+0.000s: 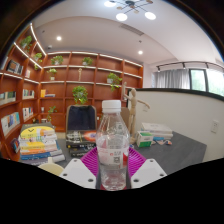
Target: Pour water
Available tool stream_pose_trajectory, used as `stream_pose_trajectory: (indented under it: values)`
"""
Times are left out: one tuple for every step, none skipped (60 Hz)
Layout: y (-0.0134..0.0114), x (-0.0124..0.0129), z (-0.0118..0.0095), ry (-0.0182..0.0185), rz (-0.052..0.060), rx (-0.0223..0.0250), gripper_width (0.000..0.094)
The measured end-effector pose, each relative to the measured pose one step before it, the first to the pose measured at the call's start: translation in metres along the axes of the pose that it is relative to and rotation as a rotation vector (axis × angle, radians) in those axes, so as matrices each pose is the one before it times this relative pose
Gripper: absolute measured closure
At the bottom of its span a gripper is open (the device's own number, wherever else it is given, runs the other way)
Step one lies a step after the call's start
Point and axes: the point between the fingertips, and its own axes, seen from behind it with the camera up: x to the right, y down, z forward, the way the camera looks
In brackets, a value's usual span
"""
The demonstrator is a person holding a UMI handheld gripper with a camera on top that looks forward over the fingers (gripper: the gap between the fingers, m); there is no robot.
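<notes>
I have the gripper (113, 168) closed on a water bottle (113, 142), which stands upright between the two fingers with both pink pads (92, 160) pressed against its lower sides. The bottle is clear plastic with a white cap (112, 104), ridged walls and a rounded shoulder; I cannot tell how full it is.

Just beyond it lies a dark grey table (180, 152). On the table to the left I see a stack of books (38, 142), and further back an orange plate (90, 134) partly hidden by the bottle. To the right sits a low pile of papers and boxes (155, 133). A chair (81, 119) stands behind the table. A tall wooden bookshelf (85, 85) with potted plants (80, 95) fills the far wall, and a window (190, 79) shows on the right.
</notes>
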Motion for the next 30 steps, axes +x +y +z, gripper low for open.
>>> stream_pose_trajectory:
  values:
    - [0.00314,0.00044,0.00194,-0.00385,0.0103,-0.00254,0.0561]
    - [0.00275,-0.00278,0.00273,-0.00202,0.0091,-0.00072,0.0562]
    - [0.00255,0.00033,0.00125,-0.00560,0.0095,0.00075,0.0561]
    - [0.00243,0.00017,0.00120,-0.00619,0.0087,0.00085,0.0562]
    - [0.00243,0.00015,0.00120,-0.00590,0.0082,0.00010,0.0562]
    - [0.00272,-0.00012,0.00118,-0.00583,0.0083,-0.00101,0.0562]
    - [0.00292,0.00001,0.00106,-0.00599,0.0071,-0.00230,0.0562]
    - [0.00290,-0.00013,0.00116,-0.00630,0.0031,-0.00192,0.0562]
    - [0.00254,-0.00213,0.00291,-0.00409,-0.0028,0.00021,0.0562]
    - [0.00252,0.00025,0.00112,-0.00306,-0.0037,-0.00017,0.0562]
    - [0.00253,0.00056,0.00123,-0.00154,-0.0043,-0.00095,0.0562]
    - [0.00302,0.00079,0.00114,-0.00082,-0.0039,-0.00230,0.0562]
    - [0.00291,0.00045,0.00108,-0.00086,-0.0027,-0.00279,0.0564]
    - [0.00404,0.00026,0.00063,-0.00360,-0.0001,-0.00407,0.0556]
    - [-0.00354,-0.00071,-0.00034,-0.00352,0.0027,0.01932,0.0535]
    - [-0.00096,-0.00040,0.00016,-0.00204,0.0041,0.01006,0.0535]
    - [0.00237,-0.00016,0.00008,-0.00214,0.0048,-0.00511,0.0534]
    - [-0.00058,0.00048,-0.00016,0.00046,0.0041,0.00429,0.0535]
    - [-0.00026,0.00067,0.00009,0.00065,0.0021,0.00321,0.0535]
    - [0.00098,0.00025,-0.00045,-0.00155,0.0017,-0.00268,0.0535]
    - [-0.00077,-0.00045,-0.00031,-0.00298,0.0020,0.00293,0.0535]
    - [0.00021,0.00001,-0.00015,-0.00176,0.0012,0.00061,0.0529]
    - [0.00011,0.00035,-0.00032,-0.00028,0.0011,0.00057,0.0507]
    - [-0.00043,0.00060,-0.00040,0.00094,0.0032,0.00308,0.0501]
    - [0.00007,0.00048,-0.00010,0.00117,0.0037,0.00090,0.0476]
    - [-0.00028,0.00014,-0.00002,0.00093,0.0038,0.00250,0.0458]
    - [-0.00009,0.00011,0.00002,-0.00058,0.0022,0.00219,0.0444]
    - [-0.00017,-0.00024,-0.00031,-0.00228,0.0014,0.00037,0.0421]
    - [-0.00002,-0.00027,-0.00040,-0.00325,0.0012,0.00119,0.0403]
    - [0.00029,0.00001,-0.00036,-0.00218,0.0017,-0.00032,0.0387]
